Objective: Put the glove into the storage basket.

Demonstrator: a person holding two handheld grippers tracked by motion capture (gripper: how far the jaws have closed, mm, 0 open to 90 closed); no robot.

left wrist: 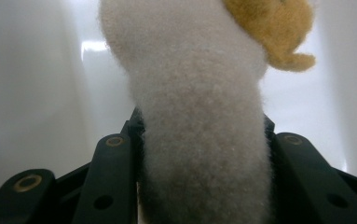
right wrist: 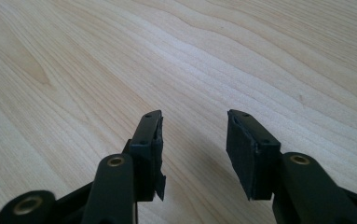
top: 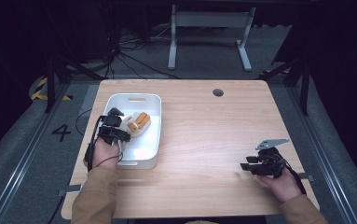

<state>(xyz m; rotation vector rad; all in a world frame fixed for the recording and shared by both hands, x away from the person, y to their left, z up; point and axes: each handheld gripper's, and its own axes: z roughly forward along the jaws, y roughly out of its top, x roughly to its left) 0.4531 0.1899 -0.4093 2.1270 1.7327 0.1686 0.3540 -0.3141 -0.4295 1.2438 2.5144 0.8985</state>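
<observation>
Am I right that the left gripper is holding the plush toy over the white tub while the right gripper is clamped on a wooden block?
Not quite: the right gripper holds nothing; the right gripper view shows its jaws open above the bare table. The left gripper does hold the plush toy over the white tub.

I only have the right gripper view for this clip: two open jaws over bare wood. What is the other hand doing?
Observer: The left gripper is inside a white bin at the table's left side, shut on a plush toy.
Operator: What does the toy look like?
Observer: Off-white fuzzy fabric with an orange-yellow part; the jaws clamp the off-white part from both sides.
Operator: And where does my gripper sit relative to that bin?
Observer: The right gripper is far across the wooden table, near its right edge, open, with nothing between its jaws.
</observation>
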